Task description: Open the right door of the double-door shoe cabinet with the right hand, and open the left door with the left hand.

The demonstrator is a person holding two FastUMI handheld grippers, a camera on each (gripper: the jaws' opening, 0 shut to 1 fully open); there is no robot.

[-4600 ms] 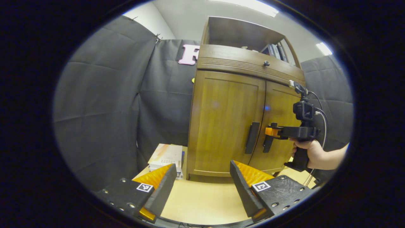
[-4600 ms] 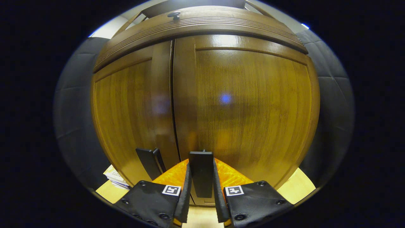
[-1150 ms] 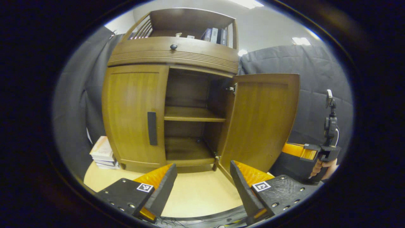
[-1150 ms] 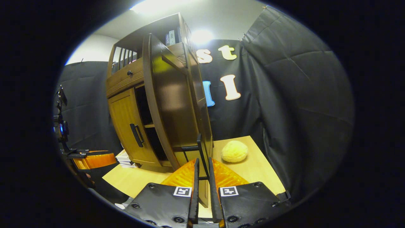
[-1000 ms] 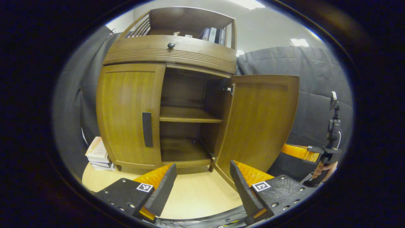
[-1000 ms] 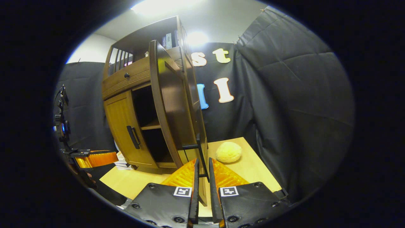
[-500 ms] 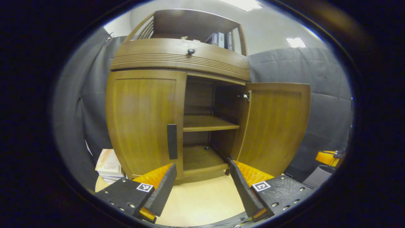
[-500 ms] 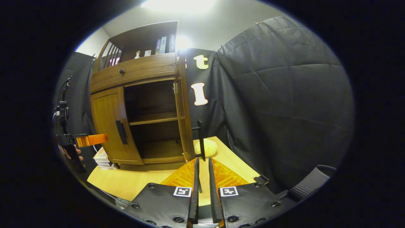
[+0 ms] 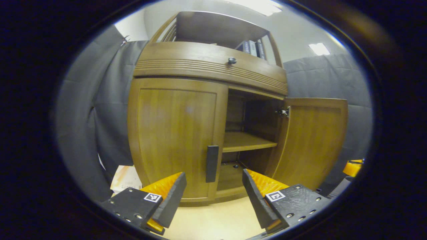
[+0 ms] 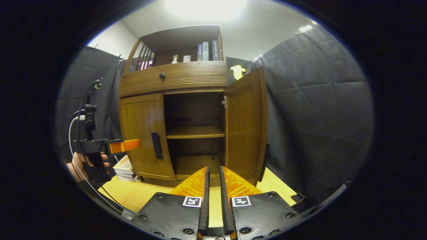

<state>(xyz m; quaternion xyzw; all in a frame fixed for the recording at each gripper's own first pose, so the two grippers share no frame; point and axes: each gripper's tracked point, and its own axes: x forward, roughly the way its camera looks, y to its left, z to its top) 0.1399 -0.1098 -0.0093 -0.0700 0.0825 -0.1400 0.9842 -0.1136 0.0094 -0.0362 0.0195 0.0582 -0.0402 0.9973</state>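
In the left gripper view our left gripper (image 9: 213,193) has its jaws spread wide and empty, low over the worktop (image 9: 213,220), because the next thing to take is the left door's handle (image 9: 212,163). That dark vertical bar lies just ahead and lines up with the gap between the jaws, slightly left of its middle, though we judge it not yet between the fingers. The left door (image 9: 176,140) itself sits shut against the cabinet.

In the right gripper view our right gripper (image 10: 213,190) has its jaws pressed nearly together with nothing between them. It sits apart from the right door (image 10: 247,126), which stands swung wide on its hinges with its handle (image 10: 265,156) on the far face. We take that half of the job as done.

Farther in, the open side shows a bare shelf (image 10: 195,131). A stack of books (image 10: 123,168) lies on the worktop beside the cabinet's left foot.
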